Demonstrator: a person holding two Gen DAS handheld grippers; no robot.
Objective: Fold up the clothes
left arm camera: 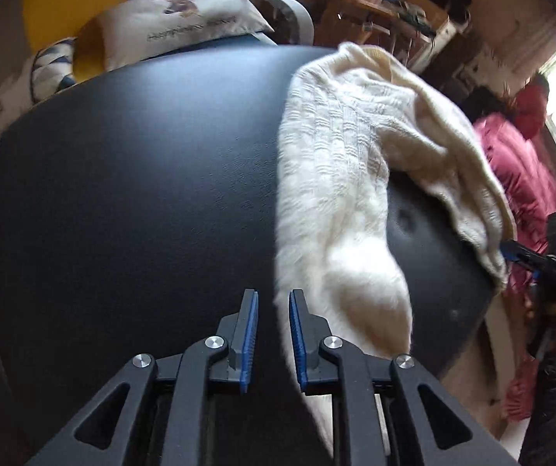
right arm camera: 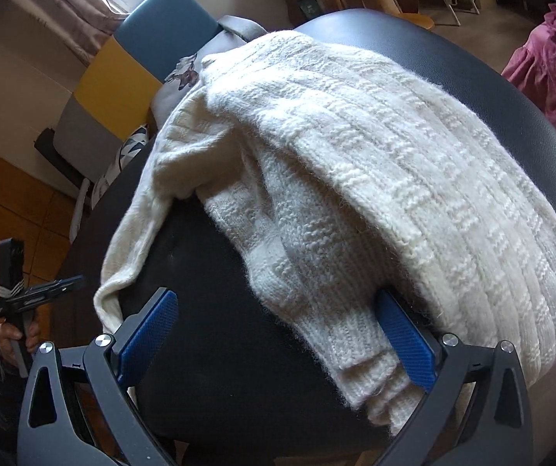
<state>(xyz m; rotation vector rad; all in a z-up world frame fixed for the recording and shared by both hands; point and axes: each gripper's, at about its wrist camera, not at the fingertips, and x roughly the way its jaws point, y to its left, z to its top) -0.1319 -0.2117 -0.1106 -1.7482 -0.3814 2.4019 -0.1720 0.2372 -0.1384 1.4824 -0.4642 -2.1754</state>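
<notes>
left claw (left arm camera: 272, 303): narrow gap, pads bare, nothing pinched, just beside sweater's near end | right claw (right arm camera: 278, 334): spread wide, a knit cuff lies against its right pad, not pinched | cream knit sweater (right arm camera: 375, 163): partly folded, draped over black surface (left arm camera: 122, 174), one end hanging off the edge | pink garment (left arm camera: 518, 171) beyond the surface

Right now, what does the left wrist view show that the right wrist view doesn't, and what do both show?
Left wrist only: the left gripper, narrowly open with nothing between its pads, the cream sweater's sleeve running down beside it, and bare table on the left.

Right wrist only: the right gripper wide open, the sweater's ribbed cuff lying against its right pad, unpinched.

Both: the sweater on the black table, a printed cushion, pink clothing.
</notes>
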